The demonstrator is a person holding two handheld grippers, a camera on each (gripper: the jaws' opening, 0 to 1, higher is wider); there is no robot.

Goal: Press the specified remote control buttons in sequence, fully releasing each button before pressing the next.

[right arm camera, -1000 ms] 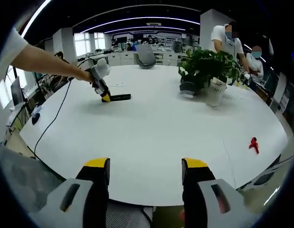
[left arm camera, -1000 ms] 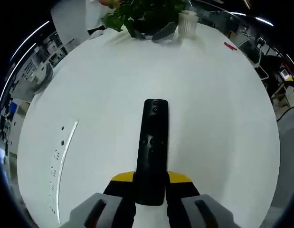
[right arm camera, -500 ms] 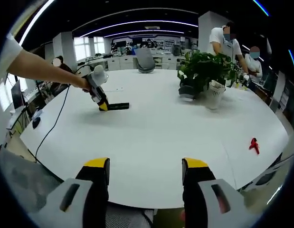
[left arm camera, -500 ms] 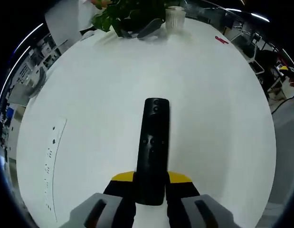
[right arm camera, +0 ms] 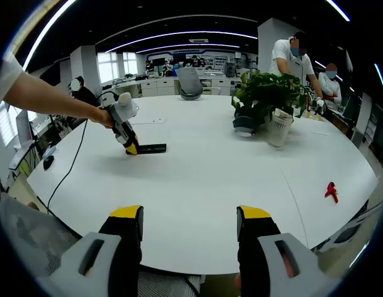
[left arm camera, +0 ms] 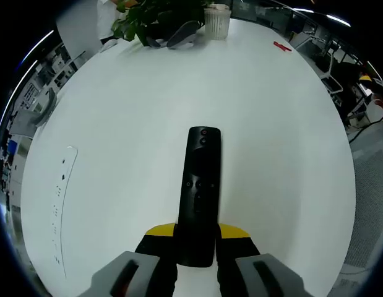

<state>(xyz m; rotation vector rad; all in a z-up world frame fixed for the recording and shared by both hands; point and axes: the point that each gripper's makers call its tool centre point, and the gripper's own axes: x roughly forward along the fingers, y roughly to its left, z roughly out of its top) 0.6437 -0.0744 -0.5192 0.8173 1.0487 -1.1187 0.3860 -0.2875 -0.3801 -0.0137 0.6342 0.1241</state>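
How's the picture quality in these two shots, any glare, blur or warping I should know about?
Left gripper view: strong fisheye bends the white table into a dome; the black remote is sharp, its buttons low in contrast; even light, no hard glare. Right gripper view: ceiling light strips curve with the lens; the plant and left claw read clearly, edges stretched, soft shadows on the table.

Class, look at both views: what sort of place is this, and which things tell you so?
Most likely an open-plan office. A large white table carries a potted plant, an office chair stands at its far edge, and rows of desks sit under strip lights behind.
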